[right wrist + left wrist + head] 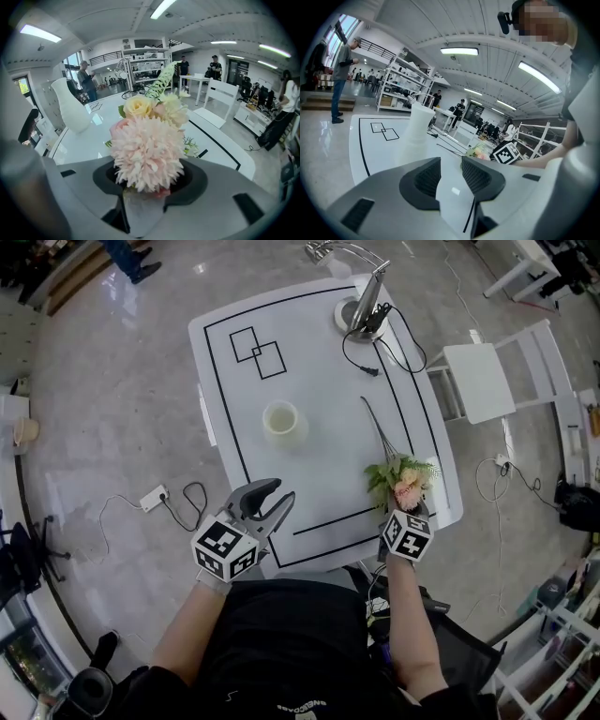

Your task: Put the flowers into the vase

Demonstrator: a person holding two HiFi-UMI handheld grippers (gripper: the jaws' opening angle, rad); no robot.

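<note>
A white vase (284, 424) stands upright near the middle of the white table (319, 352); it also shows in the left gripper view (417, 124) and the right gripper view (70, 112). The flowers (405, 481), pink and cream blooms with green leaves, lie at the table's right front, their thin stems (377, 427) pointing away toward the back. My right gripper (410, 507) is at the flower heads, and the big pink bloom (147, 150) fills the gap between its jaws, which are shut on it (149, 180). My left gripper (277, 495) hovers over the front edge, open and empty (451, 172).
A metal stand with a round base and a black cable (361, 315) sits at the table's back right. Two overlapping black squares (258, 351) are drawn at the back left. A white chair (483, 381) stands right of the table, and a power strip (153, 497) lies on the floor.
</note>
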